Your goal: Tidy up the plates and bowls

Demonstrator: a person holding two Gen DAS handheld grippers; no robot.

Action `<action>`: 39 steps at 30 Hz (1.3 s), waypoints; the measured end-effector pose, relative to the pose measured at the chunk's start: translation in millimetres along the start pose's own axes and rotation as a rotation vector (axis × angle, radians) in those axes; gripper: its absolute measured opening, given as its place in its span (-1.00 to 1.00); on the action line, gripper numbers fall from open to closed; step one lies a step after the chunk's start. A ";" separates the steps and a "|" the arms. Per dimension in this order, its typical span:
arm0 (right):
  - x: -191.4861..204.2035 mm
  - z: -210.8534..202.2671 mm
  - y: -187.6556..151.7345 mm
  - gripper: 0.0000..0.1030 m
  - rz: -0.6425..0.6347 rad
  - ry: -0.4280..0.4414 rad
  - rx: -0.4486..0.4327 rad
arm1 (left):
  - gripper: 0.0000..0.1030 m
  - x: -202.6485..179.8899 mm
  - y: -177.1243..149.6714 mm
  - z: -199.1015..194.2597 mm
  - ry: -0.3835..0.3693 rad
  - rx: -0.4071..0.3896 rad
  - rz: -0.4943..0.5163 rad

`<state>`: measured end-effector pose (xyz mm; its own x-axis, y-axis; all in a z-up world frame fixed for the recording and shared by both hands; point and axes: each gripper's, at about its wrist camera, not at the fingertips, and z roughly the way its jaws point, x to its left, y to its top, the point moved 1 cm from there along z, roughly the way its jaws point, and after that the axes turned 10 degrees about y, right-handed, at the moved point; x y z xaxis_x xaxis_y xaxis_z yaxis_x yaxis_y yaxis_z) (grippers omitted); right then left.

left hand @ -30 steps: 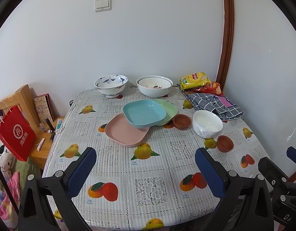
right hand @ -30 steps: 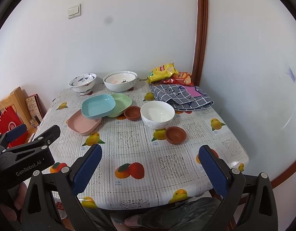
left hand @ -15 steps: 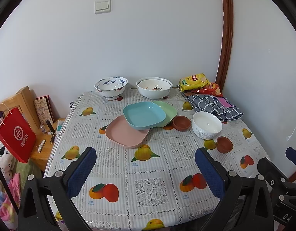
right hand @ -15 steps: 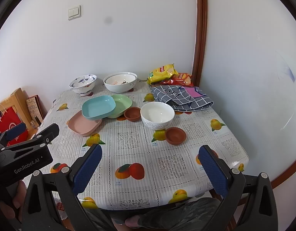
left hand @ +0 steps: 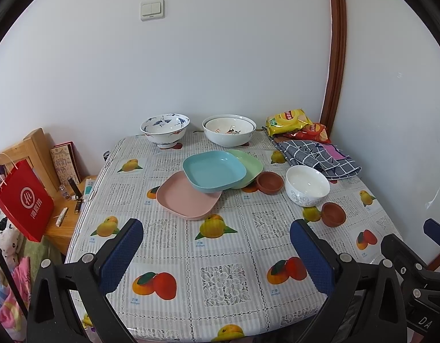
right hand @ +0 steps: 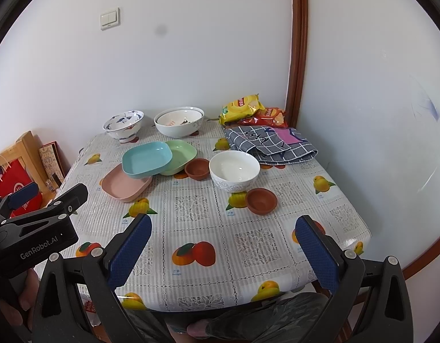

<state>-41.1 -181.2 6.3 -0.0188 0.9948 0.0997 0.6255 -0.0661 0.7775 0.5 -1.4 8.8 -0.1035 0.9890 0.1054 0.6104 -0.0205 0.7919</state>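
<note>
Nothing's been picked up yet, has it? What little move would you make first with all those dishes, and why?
Probably ease the left hand-held gripper forward toward the blue plate. Both grippers hang open and empty over the near edge of the table, and that plate sits askew on top, overlapping the pink plate and the green plate, so it likely has to be lifted before the three can stack.
</note>
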 end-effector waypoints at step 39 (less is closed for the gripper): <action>1.5 7.4 11.9 0.94 0.026 -0.005 -0.010 | 1.00 6.3 12.2 10.0 -0.026 0.010 -0.006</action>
<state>-27.9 -179.9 11.1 0.0009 0.9932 0.1167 0.6181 -0.0923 0.7806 15.1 6.1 13.1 -0.0865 0.9926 0.0852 0.6173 -0.0137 0.7866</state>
